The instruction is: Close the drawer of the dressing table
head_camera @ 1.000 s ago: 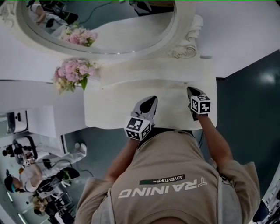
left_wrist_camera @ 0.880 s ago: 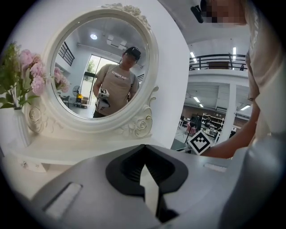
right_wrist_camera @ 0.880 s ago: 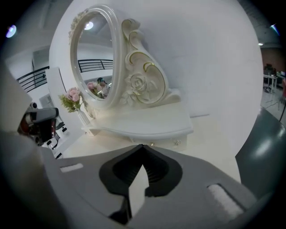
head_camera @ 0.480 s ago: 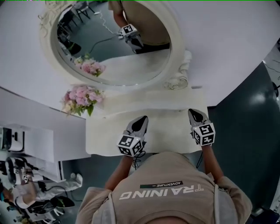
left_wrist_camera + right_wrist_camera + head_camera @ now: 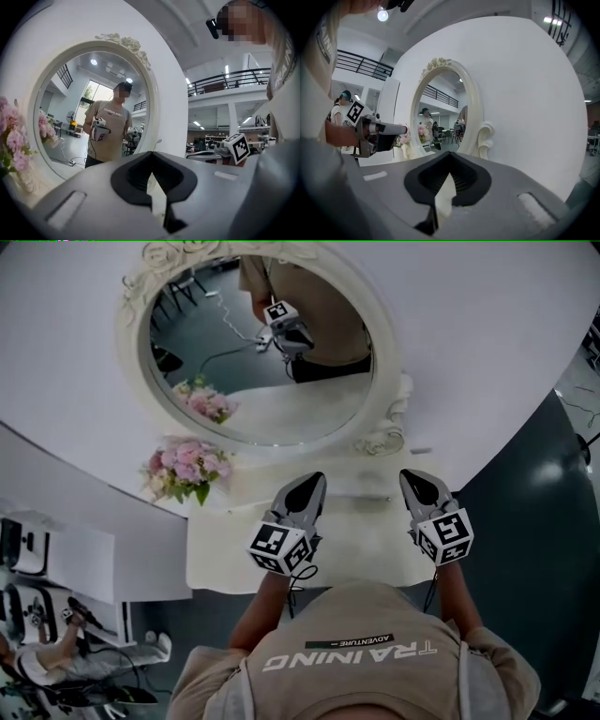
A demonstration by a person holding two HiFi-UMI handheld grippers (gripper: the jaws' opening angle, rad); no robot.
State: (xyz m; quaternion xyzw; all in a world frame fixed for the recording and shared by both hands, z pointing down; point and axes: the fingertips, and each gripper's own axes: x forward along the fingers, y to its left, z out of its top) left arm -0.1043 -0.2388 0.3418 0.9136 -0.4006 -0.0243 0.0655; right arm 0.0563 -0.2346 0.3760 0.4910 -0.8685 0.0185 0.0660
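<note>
The cream dressing table (image 5: 225,559) stands against the white wall under an oval mirror (image 5: 169,381). No drawer front shows in any view; my body and the tabletop hide the table's front. Both grippers hover over the tabletop and point at the mirror. The left gripper (image 5: 307,489) is shut with nothing between its jaws, and so is the right gripper (image 5: 418,486). In the left gripper view the left gripper (image 5: 151,159) faces the mirror (image 5: 70,117). The right gripper (image 5: 450,161) looks along the wall towards the mirror's frame (image 5: 476,122).
A bunch of pink flowers (image 5: 183,470) stands at the table's back left. A carved scroll (image 5: 389,437) sits at the mirror's lower right. Dark floor (image 5: 544,521) lies to the right. People and equipment (image 5: 47,652) are at the lower left.
The head view has tilted up, so more of the mirror shows. Both grippers have moved from the table's front edge further over the top, towards the mirror. Both stay shut.
</note>
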